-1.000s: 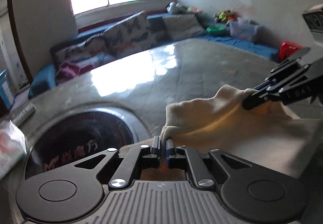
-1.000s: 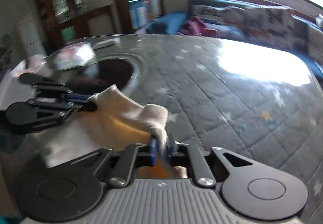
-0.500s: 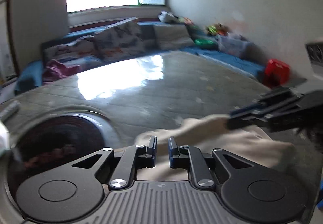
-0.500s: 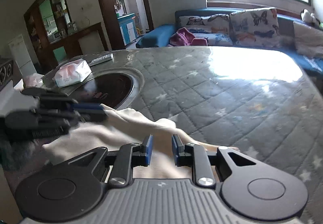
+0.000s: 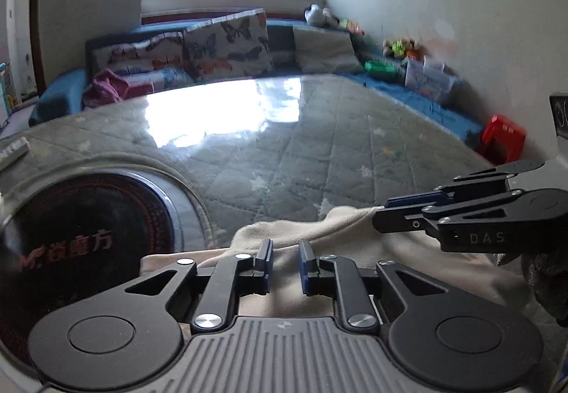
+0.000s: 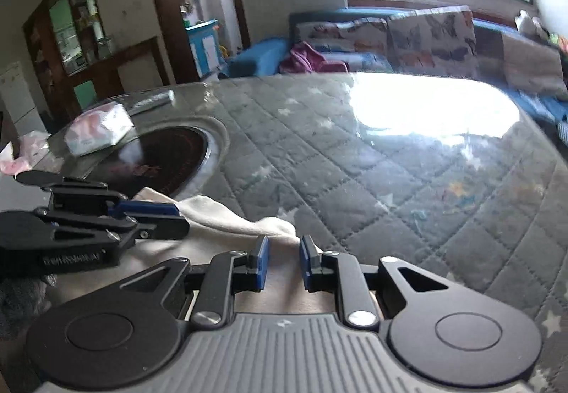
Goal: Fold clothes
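A cream garment (image 5: pixel 340 233) lies flat on the quilted grey table cover under glass, its folded edge facing away from me. My left gripper (image 5: pixel 285 247) hovers just above its near left part, open, nothing between the fingers. In the right wrist view the same cream garment (image 6: pixel 227 219) lies below my right gripper (image 6: pixel 284 244), which is also open and empty. Each gripper shows in the other's view: the right gripper (image 5: pixel 381 215) at the right, the left gripper (image 6: pixel 181 221) at the left, both over the cloth.
A round black cooktop (image 5: pixel 92 233) is set into the table at the left of the garment. A tissue pack (image 6: pixel 97 128) and a small flat remote (image 6: pixel 152 100) lie beyond it. The glass table (image 6: pixel 390 162) stretches far ahead; a sofa with cushions (image 5: pixel 198 52) stands behind.
Both grippers held raised corners of the cream garment a second ago. They have let go, opened and now hover over the garment lying flat.
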`<action>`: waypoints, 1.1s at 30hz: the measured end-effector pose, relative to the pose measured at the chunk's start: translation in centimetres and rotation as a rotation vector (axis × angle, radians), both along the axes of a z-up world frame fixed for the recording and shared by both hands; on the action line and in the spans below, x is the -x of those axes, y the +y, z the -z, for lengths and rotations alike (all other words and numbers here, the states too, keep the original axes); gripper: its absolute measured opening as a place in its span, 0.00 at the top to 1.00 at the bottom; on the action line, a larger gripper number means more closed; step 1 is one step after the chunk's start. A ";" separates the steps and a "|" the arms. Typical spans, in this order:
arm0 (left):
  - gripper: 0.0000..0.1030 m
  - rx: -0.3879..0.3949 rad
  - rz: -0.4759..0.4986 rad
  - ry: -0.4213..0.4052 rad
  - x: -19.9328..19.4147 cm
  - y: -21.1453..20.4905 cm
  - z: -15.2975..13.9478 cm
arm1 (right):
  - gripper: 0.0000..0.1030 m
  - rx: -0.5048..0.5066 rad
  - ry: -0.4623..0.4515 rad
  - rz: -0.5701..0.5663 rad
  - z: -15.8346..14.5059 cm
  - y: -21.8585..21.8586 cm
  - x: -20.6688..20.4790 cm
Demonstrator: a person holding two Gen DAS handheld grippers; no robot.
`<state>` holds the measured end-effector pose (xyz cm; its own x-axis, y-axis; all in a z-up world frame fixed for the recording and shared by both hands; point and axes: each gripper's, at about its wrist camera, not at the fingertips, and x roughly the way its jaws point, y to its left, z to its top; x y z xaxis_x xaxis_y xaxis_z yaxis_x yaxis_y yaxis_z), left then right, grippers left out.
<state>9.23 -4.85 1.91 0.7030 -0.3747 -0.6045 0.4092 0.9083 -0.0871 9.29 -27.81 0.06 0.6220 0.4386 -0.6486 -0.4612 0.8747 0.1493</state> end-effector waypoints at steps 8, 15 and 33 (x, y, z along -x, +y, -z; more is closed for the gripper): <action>0.67 -0.025 -0.143 -0.087 6.1 4.3 -1.0 | 0.81 0.032 -0.067 -0.118 -1.1 1.6 3.9; 0.67 0.009 -0.222 -0.015 8.0 6.3 0.3 | 0.80 0.064 -0.091 -0.187 -0.9 2.7 6.2; 0.75 0.098 -0.060 0.115 10.6 5.1 1.0 | 0.79 0.067 -0.040 -0.199 0.4 -1.6 9.4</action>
